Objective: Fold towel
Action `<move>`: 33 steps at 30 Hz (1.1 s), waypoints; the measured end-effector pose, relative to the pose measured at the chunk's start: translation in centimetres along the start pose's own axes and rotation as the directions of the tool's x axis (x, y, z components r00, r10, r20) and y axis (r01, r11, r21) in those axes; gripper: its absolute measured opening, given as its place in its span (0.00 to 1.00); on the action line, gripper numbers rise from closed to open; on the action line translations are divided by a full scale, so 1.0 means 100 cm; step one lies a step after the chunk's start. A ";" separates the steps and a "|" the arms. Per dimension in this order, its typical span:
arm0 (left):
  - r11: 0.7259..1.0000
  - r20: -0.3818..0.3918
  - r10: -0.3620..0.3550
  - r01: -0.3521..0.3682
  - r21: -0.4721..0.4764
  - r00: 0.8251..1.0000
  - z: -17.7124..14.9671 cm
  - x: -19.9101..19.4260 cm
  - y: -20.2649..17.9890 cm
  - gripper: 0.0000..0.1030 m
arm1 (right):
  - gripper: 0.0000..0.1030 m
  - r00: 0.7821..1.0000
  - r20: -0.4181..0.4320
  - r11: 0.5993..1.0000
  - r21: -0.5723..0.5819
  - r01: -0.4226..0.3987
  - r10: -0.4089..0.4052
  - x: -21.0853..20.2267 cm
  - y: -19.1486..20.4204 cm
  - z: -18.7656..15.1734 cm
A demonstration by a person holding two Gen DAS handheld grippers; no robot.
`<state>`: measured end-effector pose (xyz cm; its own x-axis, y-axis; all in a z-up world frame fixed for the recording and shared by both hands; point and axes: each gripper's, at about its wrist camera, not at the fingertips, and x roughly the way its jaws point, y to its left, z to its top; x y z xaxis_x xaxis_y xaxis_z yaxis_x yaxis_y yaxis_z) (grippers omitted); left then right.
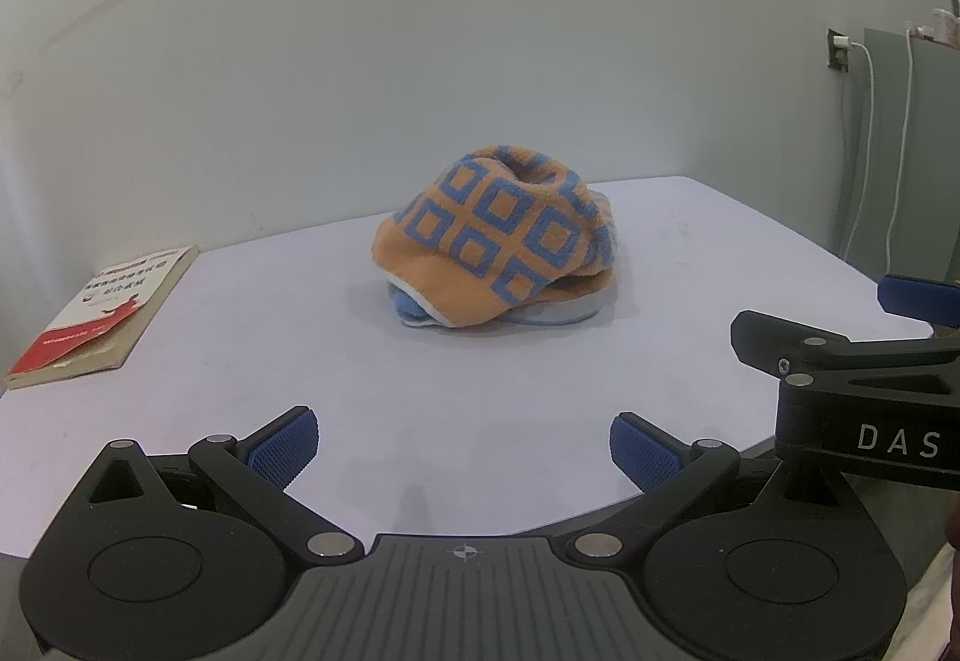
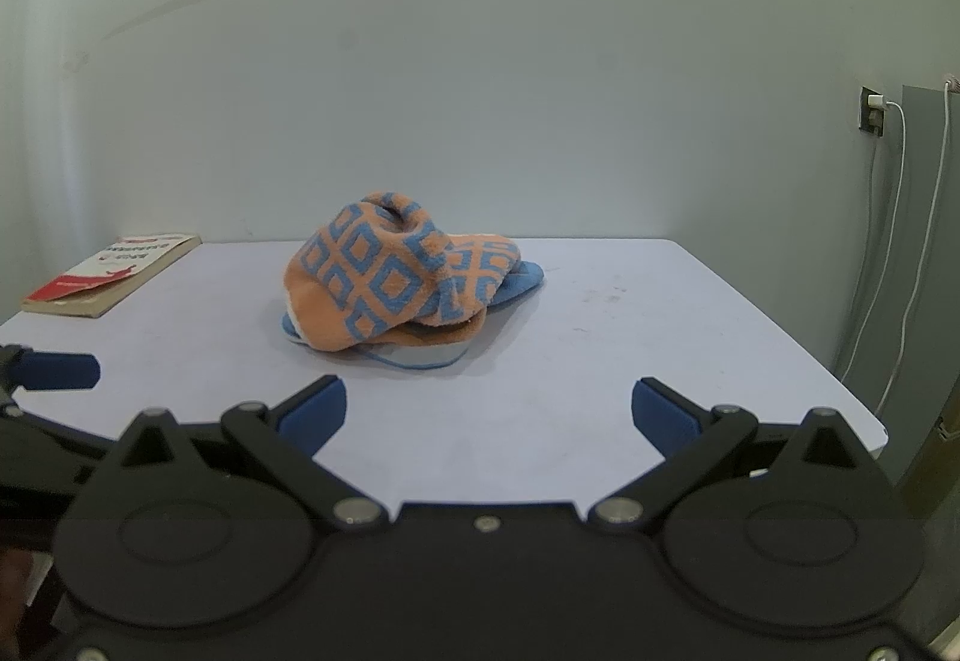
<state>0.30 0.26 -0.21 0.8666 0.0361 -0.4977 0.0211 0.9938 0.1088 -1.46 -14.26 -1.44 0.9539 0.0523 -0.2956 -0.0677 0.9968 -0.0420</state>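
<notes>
Low in each frame, the left gripper (image 1: 463,445) and right gripper (image 2: 489,415) gape wide, holding nothing. The towel (image 1: 498,253) sits crumpled mid-frame on the table (image 1: 240,361). With its corners buried, a pinch would likely catch several layers and drag the whole heap.

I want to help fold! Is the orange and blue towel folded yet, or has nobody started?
Nothing looks done yet. The towel sits in a crumpled heap in the middle of the table, not flat or folded. Nothing is in hand: the left gripper and the right gripper are both open, empty and short of the towel. All of it is left: grab it, spread it out, then fold it. The book lies off to the side.
</notes>
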 end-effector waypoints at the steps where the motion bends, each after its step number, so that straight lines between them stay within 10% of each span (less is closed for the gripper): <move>1: 1.000 0.000 0.000 0.000 0.000 1.000 0.000 0.000 0.000 1.00 | 1.00 1.000 0.000 1.000 0.000 0.001 -0.001 0.000 0.000 0.000; 13: 0.998 0.038 0.014 -0.012 -0.058 0.999 0.004 0.010 0.026 1.00 | 1.00 1.000 -0.007 1.000 0.023 -0.011 0.011 0.021 -0.009 0.018; 20: 0.997 0.069 0.008 -0.002 -0.081 0.998 0.025 0.038 0.054 1.00 | 1.00 0.990 0.144 1.000 -0.028 -0.001 0.005 0.056 -0.004 0.039; 33: 0.999 0.057 -0.021 0.023 -0.043 0.998 0.054 0.117 0.076 1.00 | 0.95 0.976 -0.006 0.974 -0.062 -0.216 0.216 0.153 -0.009 0.090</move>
<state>13.31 7.66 -0.51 0.8929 0.0096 -0.4502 0.0195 0.9980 0.0600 15.85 -13.77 2.71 0.9151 0.2661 -0.3030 -0.2901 0.9563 -0.0365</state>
